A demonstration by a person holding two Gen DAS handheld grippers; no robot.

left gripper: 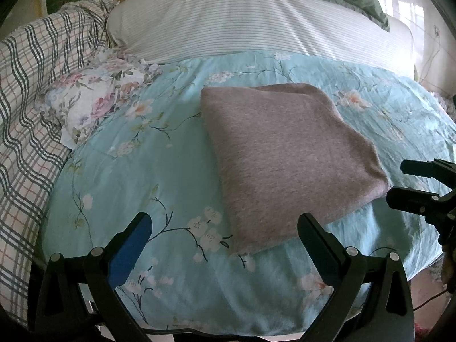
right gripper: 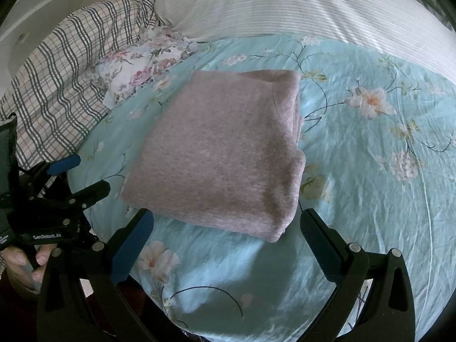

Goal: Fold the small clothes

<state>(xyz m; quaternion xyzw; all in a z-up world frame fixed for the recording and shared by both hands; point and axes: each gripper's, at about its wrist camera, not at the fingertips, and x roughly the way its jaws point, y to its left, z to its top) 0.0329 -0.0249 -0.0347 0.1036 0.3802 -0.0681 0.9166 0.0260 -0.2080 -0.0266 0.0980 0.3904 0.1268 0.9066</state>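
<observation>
Your folded grey-mauve garment (left gripper: pixel 287 159) lies flat on the turquoise floral bedsheet (left gripper: pixel 159 176), a compact rectangle with its stacked edges showing along the right side in the right wrist view. Your left gripper (left gripper: pixel 223 222) has its jaws spread wide and holds nothing; the blue-padded finger (left gripper: pixel 131 250) stands over bare sheet to the left of the garment, and the black finger overlaps the garment's near edge in the left wrist view, contact not resolvable. Your right gripper (right gripper: pixel 226 219) is likewise wide and empty, hovering at the near edge of the garment, which sits just ahead of and between its two fingers. Each gripper is visible from the other's camera: the right one enters at the right edge of the left view, just beside the garment's right corner, fingers parted; the left one shows at the left edge of the right view, near the garment's left corner, with your hand (right gripper: pixel 25 259) gripping its handle below. Behind the garment lie a rose-print cloth (left gripper: pixel 94 99), a plaid blanket (left gripper: pixel 31 91) along the left, and a striped pillow (left gripper: pixel 242 20) across the head of the bed.
</observation>
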